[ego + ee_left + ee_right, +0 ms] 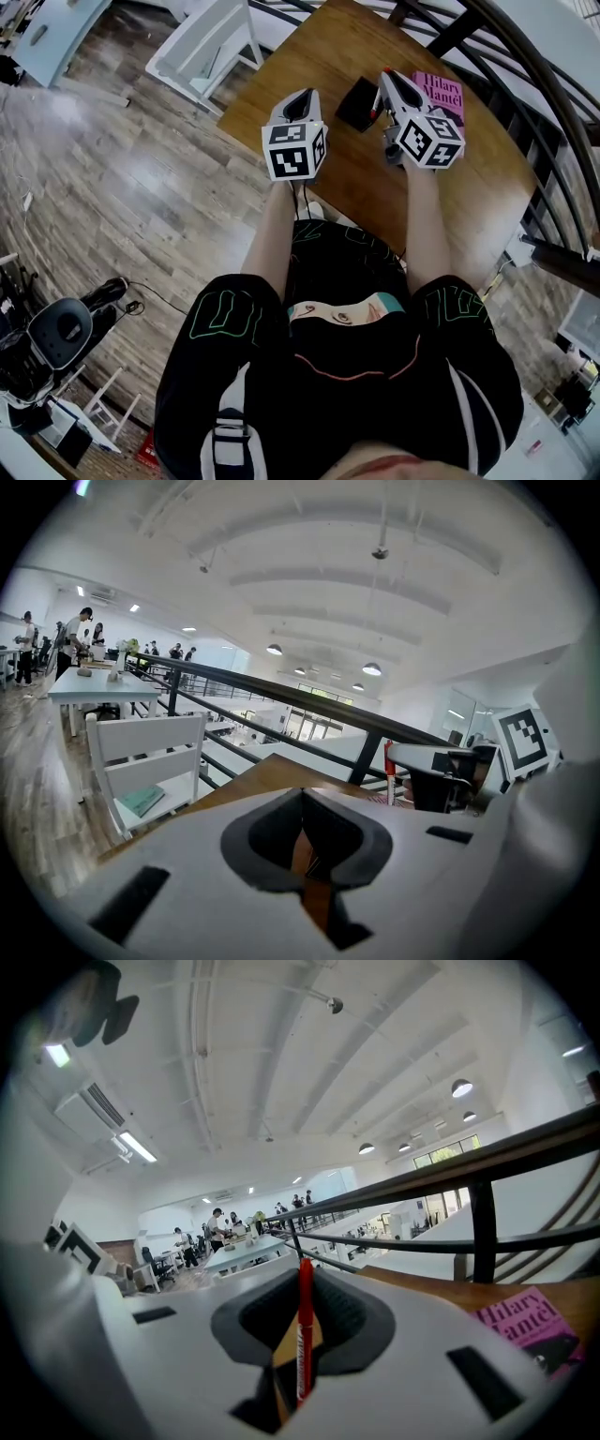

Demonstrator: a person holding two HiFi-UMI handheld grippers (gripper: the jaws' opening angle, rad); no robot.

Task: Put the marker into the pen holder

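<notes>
The marker (302,1344) is a slim red stick with print down its barrel. It stands upright, pinched between the 2 jaws of the right gripper (302,1288), which are closed onto its barrel with the red end poking up above them. I judge it light and stiff, with a smooth plastic barrel that could slip or swing in the pads if I jolt it. The grip sits around mid-barrel, which looks like the right spot. It leaves the lower end free to go down first, and the hold only needs to be firm, not hard.

In the head view the marker shows as a red speck just beside the right edge of the holder (357,103), a black box-like cup on the table (309,56). I cannot tell whether the marker is over the mouth yet, nor how far above it. My guess is that the next step is to line the lower end up over the opening, lower it, then let go.

The left gripper (302,832) hangs to the left of the holder, jaws drawn together with nothing between them, only wood showing through. A pink book (441,92) lies just beyond the right gripper.
</notes>
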